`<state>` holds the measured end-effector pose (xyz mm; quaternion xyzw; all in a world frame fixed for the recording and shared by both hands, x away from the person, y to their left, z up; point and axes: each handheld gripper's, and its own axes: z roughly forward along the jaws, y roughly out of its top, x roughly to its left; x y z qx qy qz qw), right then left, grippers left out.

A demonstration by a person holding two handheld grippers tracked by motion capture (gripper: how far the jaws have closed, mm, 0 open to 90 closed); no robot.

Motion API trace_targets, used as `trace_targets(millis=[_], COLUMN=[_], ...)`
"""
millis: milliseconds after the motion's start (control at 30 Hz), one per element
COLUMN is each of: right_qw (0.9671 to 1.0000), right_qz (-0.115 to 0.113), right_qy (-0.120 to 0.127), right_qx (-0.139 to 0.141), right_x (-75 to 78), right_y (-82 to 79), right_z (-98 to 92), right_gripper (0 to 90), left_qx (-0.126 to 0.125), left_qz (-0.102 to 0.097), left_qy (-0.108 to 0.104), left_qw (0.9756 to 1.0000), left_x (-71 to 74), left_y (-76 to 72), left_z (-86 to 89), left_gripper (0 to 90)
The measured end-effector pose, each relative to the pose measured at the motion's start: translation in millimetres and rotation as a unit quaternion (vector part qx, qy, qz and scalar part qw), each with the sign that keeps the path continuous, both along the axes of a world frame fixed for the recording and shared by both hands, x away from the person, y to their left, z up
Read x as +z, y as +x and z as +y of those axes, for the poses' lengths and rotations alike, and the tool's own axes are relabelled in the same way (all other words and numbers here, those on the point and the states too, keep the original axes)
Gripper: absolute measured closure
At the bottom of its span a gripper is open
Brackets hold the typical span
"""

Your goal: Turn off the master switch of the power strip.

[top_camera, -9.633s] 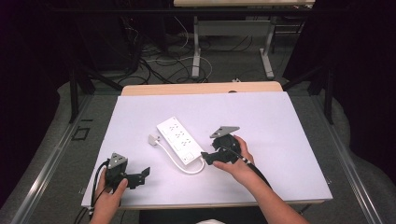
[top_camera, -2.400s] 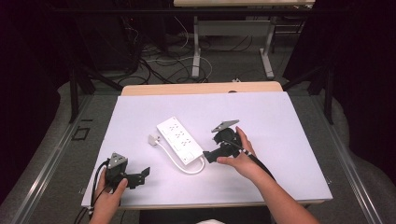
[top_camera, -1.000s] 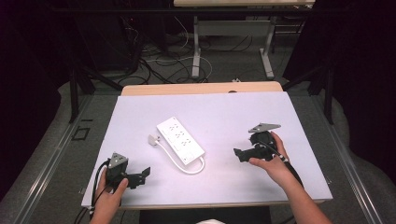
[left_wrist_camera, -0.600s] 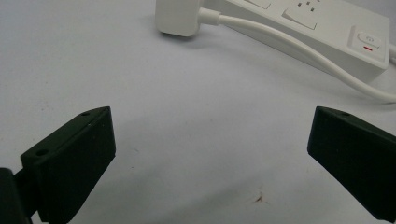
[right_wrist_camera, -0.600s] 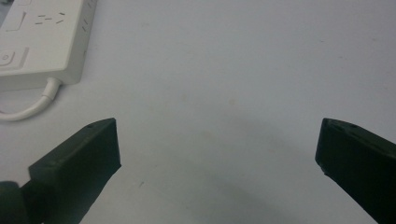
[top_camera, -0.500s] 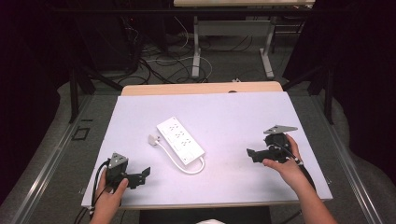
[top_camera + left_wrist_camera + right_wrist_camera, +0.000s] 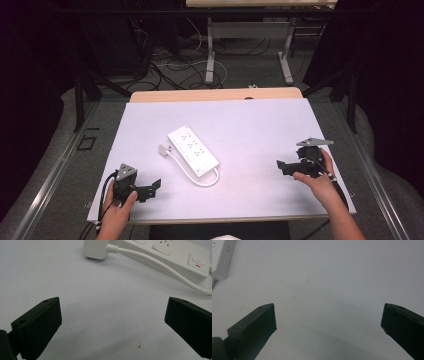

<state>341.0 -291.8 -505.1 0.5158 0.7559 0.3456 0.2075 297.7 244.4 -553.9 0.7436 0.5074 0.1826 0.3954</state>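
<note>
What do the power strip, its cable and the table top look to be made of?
Power strip: hard white moulded plastic by the look, smooth with a slight sheen and crisp edges. Its cable: white, rubbery-looking sheath, judging by its soft curves. Table top: matte pale sheet, perhaps laminate; faint scuffs and specks show in the gripper views.

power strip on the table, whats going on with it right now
A person sits at a white table with a pair of tongs in each hand. The white power strip lies untouched near the middle, its cord looped round to the plug beside it. The left tongs rest at the near left corner, jaws wide open and pointed toward the strip. The right tongs are off at the right side, also open and holding nothing, well apart from the strip.
</note>
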Motion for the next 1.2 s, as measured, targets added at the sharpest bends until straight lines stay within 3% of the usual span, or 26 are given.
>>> trace_targets(millis=[133,400,1200], right_qw=[0.9999,0.9992,0.9976], right_qz=[-0.003,-0.003,-0.012], right_qy=[-0.003,0.001,0.012], right_qx=[-0.014,-0.039,-0.067], right_x=[-3.2,-12.3,-34.2], right_y=[-1.6,-3.6,-13.2], right_z=[-5.9,-20.7,-42.7], right_gripper=[0.0,0.0,0.1], left_qx=[-0.005,-0.003,-0.003], left_qz=[0.008,0.003,0.003], left_qy=[0.002,0.0,0.001], left_qw=[1.0,1.0,1.0], left_x=[1.1,0.9,0.8], left_y=[-0.4,-0.3,0.0], left_z=[0.8,1.1,0.9], left_gripper=[1.1,1.1,1.1])
